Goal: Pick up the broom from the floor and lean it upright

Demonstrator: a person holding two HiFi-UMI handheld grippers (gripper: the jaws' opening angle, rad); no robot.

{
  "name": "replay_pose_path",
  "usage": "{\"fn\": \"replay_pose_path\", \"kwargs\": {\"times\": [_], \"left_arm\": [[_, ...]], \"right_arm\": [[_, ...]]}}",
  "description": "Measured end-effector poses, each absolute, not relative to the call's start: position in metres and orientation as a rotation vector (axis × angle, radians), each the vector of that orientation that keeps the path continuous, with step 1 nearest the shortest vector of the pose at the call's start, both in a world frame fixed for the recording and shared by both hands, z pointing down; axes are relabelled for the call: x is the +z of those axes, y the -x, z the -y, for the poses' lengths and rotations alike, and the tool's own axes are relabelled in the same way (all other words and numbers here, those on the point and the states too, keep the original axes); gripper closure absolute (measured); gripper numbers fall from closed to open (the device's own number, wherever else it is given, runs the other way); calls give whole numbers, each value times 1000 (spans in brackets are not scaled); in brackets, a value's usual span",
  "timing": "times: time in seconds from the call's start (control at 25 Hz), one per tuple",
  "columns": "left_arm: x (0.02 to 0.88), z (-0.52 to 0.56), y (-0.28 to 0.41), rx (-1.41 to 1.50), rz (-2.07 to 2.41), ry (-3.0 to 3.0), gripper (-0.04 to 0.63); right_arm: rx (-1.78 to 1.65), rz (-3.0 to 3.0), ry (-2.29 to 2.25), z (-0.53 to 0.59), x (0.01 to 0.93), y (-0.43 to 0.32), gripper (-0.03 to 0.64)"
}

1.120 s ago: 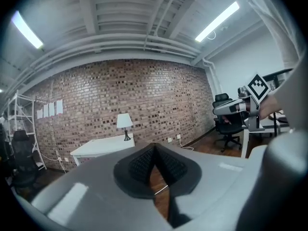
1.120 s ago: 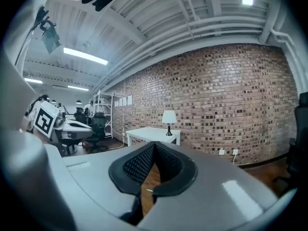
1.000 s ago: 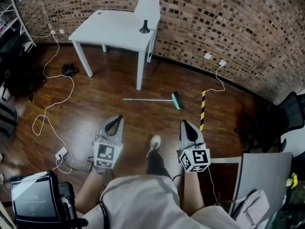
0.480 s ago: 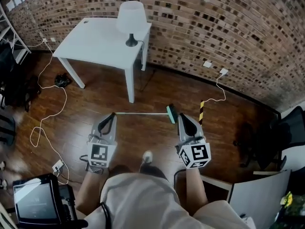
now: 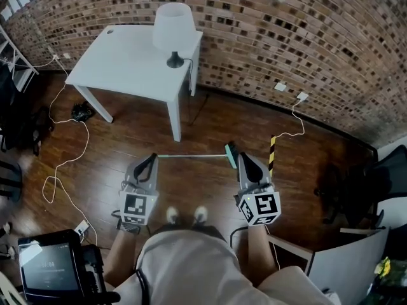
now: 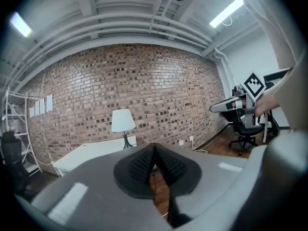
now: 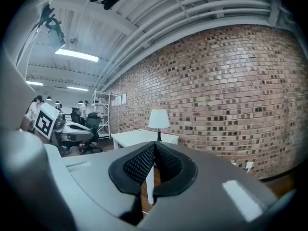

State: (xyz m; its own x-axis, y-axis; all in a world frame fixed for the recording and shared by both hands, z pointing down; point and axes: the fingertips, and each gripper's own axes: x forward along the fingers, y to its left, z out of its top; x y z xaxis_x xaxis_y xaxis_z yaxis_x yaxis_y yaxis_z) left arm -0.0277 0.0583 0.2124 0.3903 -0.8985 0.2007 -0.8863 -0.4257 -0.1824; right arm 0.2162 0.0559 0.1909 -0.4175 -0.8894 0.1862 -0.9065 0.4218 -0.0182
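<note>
The broom (image 5: 191,157) lies flat on the wooden floor in the head view, thin pale handle to the left, teal head (image 5: 230,152) to the right. My left gripper (image 5: 151,160) is held level with its tip just short of the handle's left end. My right gripper (image 5: 244,161) points forward beside the broom head. Both are shut with nothing between their pads, as the left gripper view (image 6: 154,148) and the right gripper view (image 7: 154,145) show. Neither gripper view shows the broom.
A white table (image 5: 121,62) with a white lamp (image 5: 174,27) stands against the brick wall beyond the broom. White cables (image 5: 60,164) trail at the left. A yellow-black striped strip (image 5: 272,154) lies at the right, and an office chair (image 5: 362,189) stands further right.
The person has walked forward. The broom, which lay well ahead, now lies right at the gripper tips. Both grippers have stayed shut.
</note>
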Motion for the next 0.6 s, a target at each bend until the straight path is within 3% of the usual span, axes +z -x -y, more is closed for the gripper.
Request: {"fn": "replay_pose_path", "kwargs": {"times": [0.6], "left_arm": [[235, -40, 38, -453, -1735, 2583, 595]], "right_arm": [[238, 2498, -1516, -29, 218, -206, 603]]}}
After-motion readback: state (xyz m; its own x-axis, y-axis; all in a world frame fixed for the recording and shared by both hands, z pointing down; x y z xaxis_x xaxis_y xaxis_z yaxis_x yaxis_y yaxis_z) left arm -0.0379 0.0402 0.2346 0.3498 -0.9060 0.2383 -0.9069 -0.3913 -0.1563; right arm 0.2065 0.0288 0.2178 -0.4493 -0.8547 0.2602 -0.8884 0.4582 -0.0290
